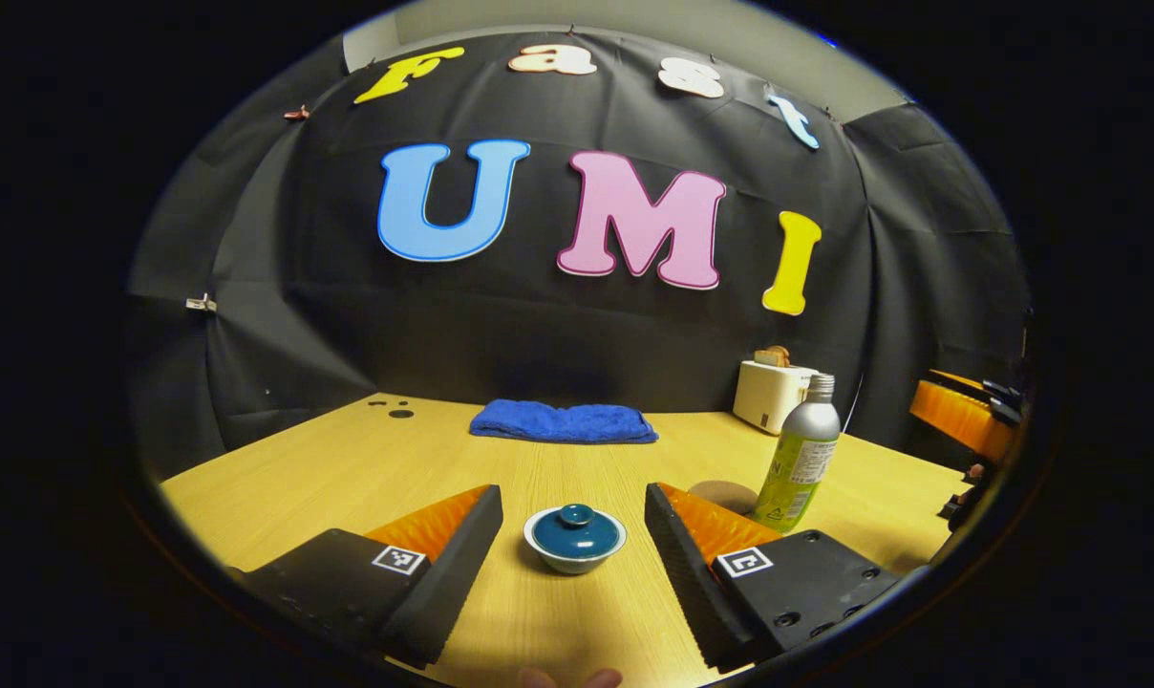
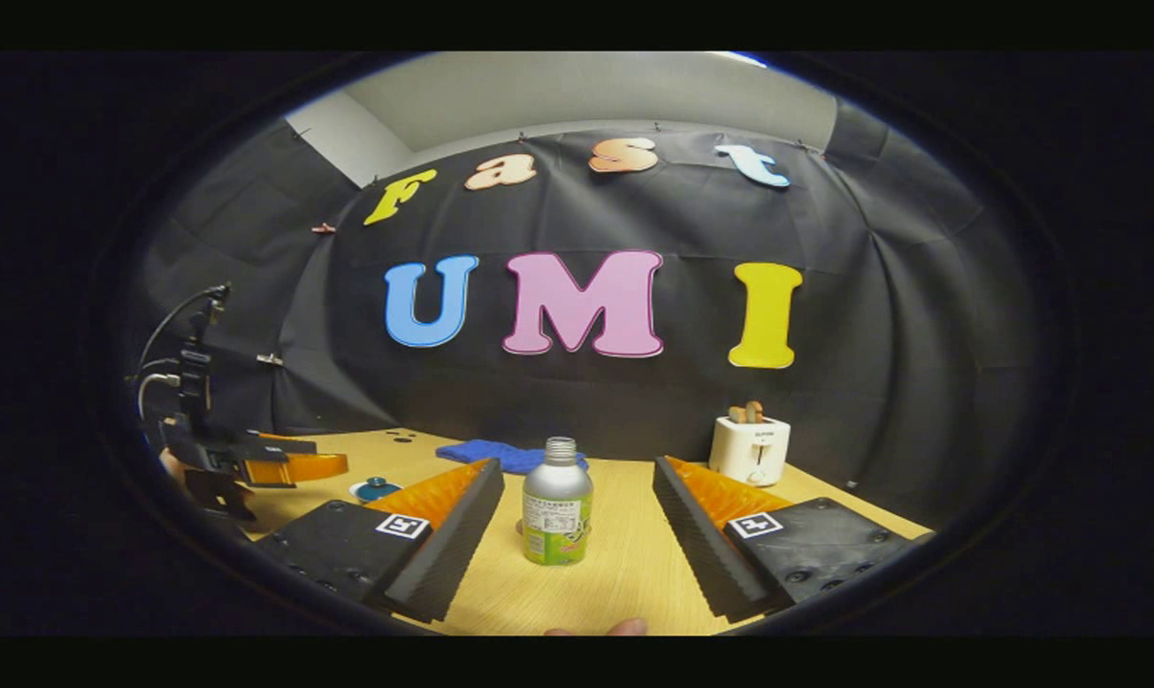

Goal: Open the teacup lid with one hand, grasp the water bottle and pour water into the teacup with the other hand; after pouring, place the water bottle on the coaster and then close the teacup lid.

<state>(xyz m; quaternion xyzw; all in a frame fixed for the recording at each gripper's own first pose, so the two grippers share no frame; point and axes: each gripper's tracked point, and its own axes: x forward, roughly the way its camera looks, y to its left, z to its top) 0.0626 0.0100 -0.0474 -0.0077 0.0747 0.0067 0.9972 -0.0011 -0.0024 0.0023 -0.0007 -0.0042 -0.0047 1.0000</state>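
A teacup [image 1: 574, 542] with a dark teal lid [image 1: 575, 528] sits on the wooden table [image 1: 348, 478], right between the spread fingers of my left gripper [image 1: 573, 511], which is open and not touching it. A silver water bottle [image 2: 557, 516] with a green label stands upright between the open fingers of my right gripper [image 2: 577, 492], untouched. In the left gripper view the bottle [image 1: 800, 457] stands to the right of the cup, with a round brown coaster [image 1: 722, 494] beside its base. The other gripper [image 2: 286, 466] hovers at the left of the right gripper view, over the teacup [image 2: 376, 489].
A folded blue towel [image 1: 564, 421] lies at the back of the table by the black cloth wall. A white toaster [image 1: 773, 392] holding bread stands at the back right. A fingertip [image 1: 567, 677] shows at the bottom edge.
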